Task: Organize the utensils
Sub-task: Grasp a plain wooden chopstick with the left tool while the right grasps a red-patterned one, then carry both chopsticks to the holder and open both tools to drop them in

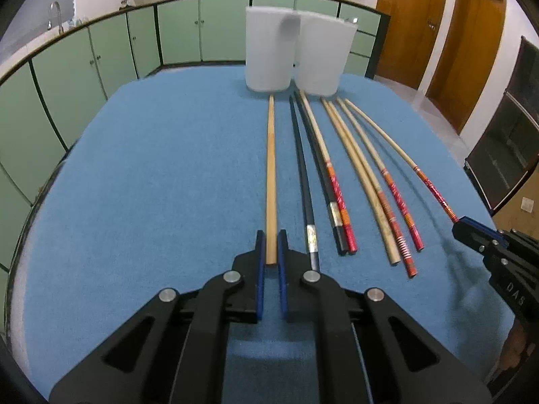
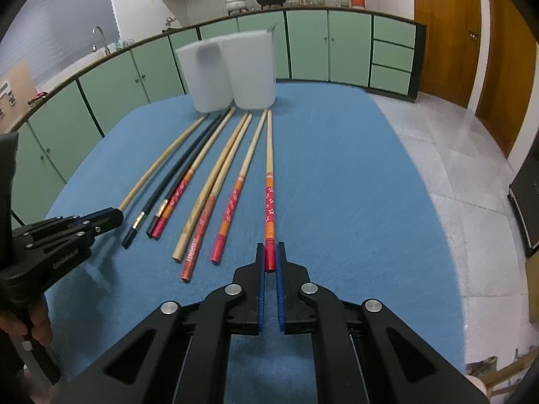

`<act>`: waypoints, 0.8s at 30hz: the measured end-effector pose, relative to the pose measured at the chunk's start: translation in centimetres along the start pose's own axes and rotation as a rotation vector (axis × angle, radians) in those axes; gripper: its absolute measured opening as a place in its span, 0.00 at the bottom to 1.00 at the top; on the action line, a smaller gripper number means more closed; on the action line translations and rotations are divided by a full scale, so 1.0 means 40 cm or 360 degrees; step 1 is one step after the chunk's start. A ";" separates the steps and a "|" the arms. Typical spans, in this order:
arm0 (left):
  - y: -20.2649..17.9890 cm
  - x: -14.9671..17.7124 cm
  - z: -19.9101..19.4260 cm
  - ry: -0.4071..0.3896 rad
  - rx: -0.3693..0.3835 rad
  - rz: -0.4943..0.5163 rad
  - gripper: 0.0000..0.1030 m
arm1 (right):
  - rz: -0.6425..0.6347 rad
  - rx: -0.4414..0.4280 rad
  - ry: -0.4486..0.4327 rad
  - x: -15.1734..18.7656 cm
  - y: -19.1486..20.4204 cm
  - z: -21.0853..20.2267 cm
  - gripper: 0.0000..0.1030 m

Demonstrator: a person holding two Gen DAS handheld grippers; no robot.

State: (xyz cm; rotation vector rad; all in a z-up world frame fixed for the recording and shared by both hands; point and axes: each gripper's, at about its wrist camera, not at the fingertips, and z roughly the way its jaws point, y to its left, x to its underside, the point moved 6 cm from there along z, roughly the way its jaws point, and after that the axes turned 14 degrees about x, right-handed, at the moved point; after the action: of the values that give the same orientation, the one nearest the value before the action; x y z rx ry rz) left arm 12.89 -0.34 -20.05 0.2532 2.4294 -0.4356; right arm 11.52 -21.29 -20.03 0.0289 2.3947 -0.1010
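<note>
with each gripper's jaws narrowed on a chopstick butt, left gripper (image 1: 271, 247) on the plain chopstick (image 1: 270, 175), right gripper (image 2: 270, 257) on the red-banded chopstick (image 2: 269, 195), the pick-up step appears in hand, and the next move calls for a lift toward the white containers (image 2: 232, 70).

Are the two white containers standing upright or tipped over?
Upright. Both white containers stand on their bases on the blue table, openings up.

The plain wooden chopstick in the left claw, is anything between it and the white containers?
Nothing visible. The plain wooden chopstick runs straight from the left claw to the white containers, over bare blue table; the other chopsticks lie to its right.
</note>
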 end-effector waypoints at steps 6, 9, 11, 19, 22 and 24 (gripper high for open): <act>-0.028 -0.060 -0.090 -0.0129 -0.0015 0.0096 0.06 | -0.0035 0.0030 -0.0116 -0.056 -0.020 -0.072 0.06; -0.042 -0.097 -0.142 -0.0208 -0.0019 0.0143 0.06 | -0.0037 0.0029 -0.0153 -0.082 -0.029 -0.100 0.06; -0.050 -0.123 -0.178 -0.0268 -0.0015 0.0161 0.06 | -0.0029 0.0020 -0.0161 -0.096 -0.036 -0.115 0.06; -0.067 -0.166 -0.211 -0.0348 -0.0002 0.0182 0.06 | -0.0025 0.0016 0.0011 -0.073 -0.039 -0.067 0.05; -0.062 -0.159 -0.203 -0.0335 -0.0002 0.0178 0.06 | -0.0021 0.0009 0.0051 -0.055 -0.038 -0.049 0.06; -0.059 -0.153 -0.201 -0.0336 0.0000 0.0165 0.06 | -0.0037 0.0004 0.0061 -0.055 -0.038 -0.049 0.05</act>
State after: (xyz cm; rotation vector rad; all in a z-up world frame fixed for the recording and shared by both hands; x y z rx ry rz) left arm 12.38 0.01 -9.70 0.3154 2.1989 -0.3952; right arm 11.72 -22.63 -17.00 0.0044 2.4335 -0.1152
